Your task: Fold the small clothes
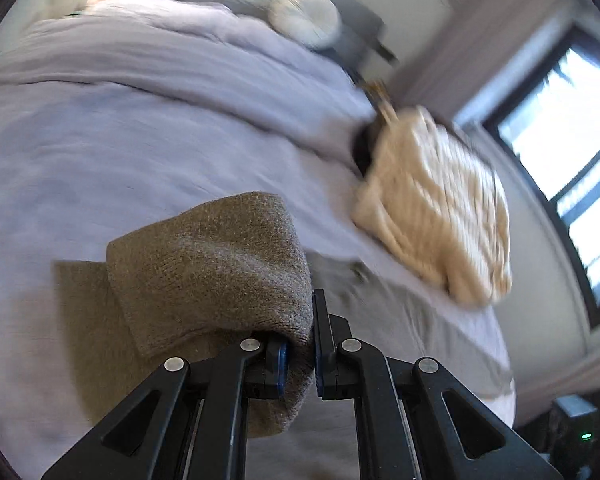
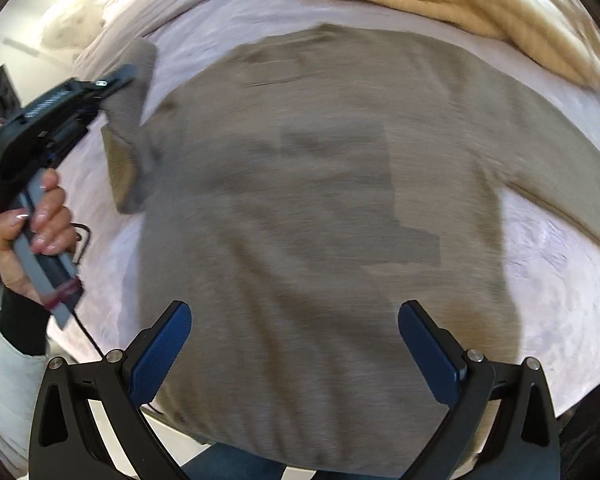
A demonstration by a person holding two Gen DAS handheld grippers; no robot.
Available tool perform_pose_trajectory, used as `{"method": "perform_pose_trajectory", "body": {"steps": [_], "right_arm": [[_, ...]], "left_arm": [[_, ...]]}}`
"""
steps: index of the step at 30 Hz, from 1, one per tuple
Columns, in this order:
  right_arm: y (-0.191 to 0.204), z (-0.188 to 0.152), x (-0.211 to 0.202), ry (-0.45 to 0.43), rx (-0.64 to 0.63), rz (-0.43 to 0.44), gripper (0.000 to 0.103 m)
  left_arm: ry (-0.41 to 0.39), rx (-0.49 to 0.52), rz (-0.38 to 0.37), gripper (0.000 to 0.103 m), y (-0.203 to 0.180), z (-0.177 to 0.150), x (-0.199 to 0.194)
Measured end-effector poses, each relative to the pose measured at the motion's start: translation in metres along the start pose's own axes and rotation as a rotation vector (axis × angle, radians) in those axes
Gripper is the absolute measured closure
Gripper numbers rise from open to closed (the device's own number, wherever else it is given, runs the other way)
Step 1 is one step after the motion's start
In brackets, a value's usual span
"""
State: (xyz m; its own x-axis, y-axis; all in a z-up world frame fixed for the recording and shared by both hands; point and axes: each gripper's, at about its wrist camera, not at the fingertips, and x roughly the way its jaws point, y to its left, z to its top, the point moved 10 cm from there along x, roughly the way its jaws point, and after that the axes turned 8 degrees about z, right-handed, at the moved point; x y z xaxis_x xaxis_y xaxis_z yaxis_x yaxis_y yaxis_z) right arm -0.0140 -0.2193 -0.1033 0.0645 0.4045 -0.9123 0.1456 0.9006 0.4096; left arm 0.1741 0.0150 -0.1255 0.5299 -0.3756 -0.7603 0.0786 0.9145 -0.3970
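Note:
A grey-brown knit sweater point(image 2: 320, 200) lies spread flat on a pale lilac bed cover point(image 2: 560, 280). My left gripper point(image 1: 300, 344) is shut on the sweater's sleeve point(image 1: 212, 272) and holds it lifted off the bed. In the right wrist view the left gripper point(image 2: 124, 76) shows at the left, gripping the hanging sleeve point(image 2: 128, 136), held by a person's hand point(image 2: 40, 220). My right gripper point(image 2: 296, 320) is open and empty above the sweater's lower body.
A folded cream knit point(image 1: 440, 208) lies on the bed to the right; it also shows at the top of the right wrist view point(image 2: 480, 4). A round pale cushion point(image 1: 304, 16) and grey headboard are beyond. A window point(image 1: 572, 152) is at right.

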Motion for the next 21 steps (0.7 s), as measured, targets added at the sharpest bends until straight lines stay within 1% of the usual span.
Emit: {"method": "perform_pose_trajectory", "body": {"steps": [1, 2, 3, 4, 6, 7, 8, 10, 11, 12, 14, 15, 17, 19, 20, 21], "right_arm": [[-0.016, 0.0, -0.001, -0.001, 0.038, -0.003, 0.0], [-0.023, 0.0, -0.002, -0.001, 0.057, -0.004, 0.0], [-0.033, -0.001, -0.002, 0.0, 0.085, -0.008, 0.0], [-0.043, -0.002, -0.002, 0.001, 0.113, -0.012, 0.0], [-0.057, -0.002, -0.001, 0.004, 0.144, -0.018, 0.0], [-0.061, -0.002, -0.001, 0.004, 0.156, -0.022, 0.0], [-0.063, 0.0, -0.001, 0.003, 0.159, -0.025, 0.0], [-0.065, 0.006, -0.001, -0.005, 0.149, -0.039, 0.0], [-0.064, 0.011, -0.001, -0.008, 0.135, -0.047, 0.0], [-0.06, 0.015, 0.0, -0.008, 0.118, -0.057, 0.0], [-0.047, 0.028, 0.007, -0.005, 0.05, -0.081, 0.0], [-0.039, 0.038, 0.009, -0.013, -0.003, -0.087, 0.0], [-0.013, 0.057, 0.016, -0.036, -0.14, -0.113, 0.0], [0.025, 0.079, 0.029, -0.059, -0.329, -0.17, 0.0], [0.039, 0.086, 0.035, -0.069, -0.402, -0.199, 0.0], [0.063, 0.1, 0.046, -0.092, -0.514, -0.245, 0.0]], "left_arm": [[0.023, 0.03, 0.011, 0.092, -0.015, -0.008, 0.013], [0.048, 0.062, 0.03, 0.092, -0.027, -0.014, 0.029], [0.076, 0.098, 0.062, 0.092, -0.038, -0.025, 0.046], [0.103, 0.126, 0.086, 0.091, -0.041, -0.035, 0.059], [0.163, 0.181, 0.138, 0.072, -0.049, -0.055, 0.081], [0.186, 0.189, 0.148, 0.055, -0.049, -0.063, 0.086], [0.192, 0.188, 0.161, 0.046, -0.048, -0.069, 0.085], [0.181, 0.198, 0.21, 0.042, -0.04, -0.074, 0.073], [0.181, 0.201, 0.217, 0.042, -0.037, -0.075, 0.068], [0.175, 0.201, 0.227, 0.042, -0.03, -0.075, 0.055], [0.157, 0.192, 0.242, 0.041, -0.017, -0.071, 0.041], [0.132, 0.18, 0.265, 0.041, -0.003, -0.068, 0.023], [0.107, 0.152, 0.302, 0.041, 0.025, -0.057, 0.009], [0.095, 0.086, 0.371, 0.041, 0.069, -0.049, -0.007], [0.098, 0.068, 0.389, 0.041, 0.08, -0.047, -0.007], [0.116, 0.029, 0.432, 0.041, 0.107, -0.046, -0.009]]}}
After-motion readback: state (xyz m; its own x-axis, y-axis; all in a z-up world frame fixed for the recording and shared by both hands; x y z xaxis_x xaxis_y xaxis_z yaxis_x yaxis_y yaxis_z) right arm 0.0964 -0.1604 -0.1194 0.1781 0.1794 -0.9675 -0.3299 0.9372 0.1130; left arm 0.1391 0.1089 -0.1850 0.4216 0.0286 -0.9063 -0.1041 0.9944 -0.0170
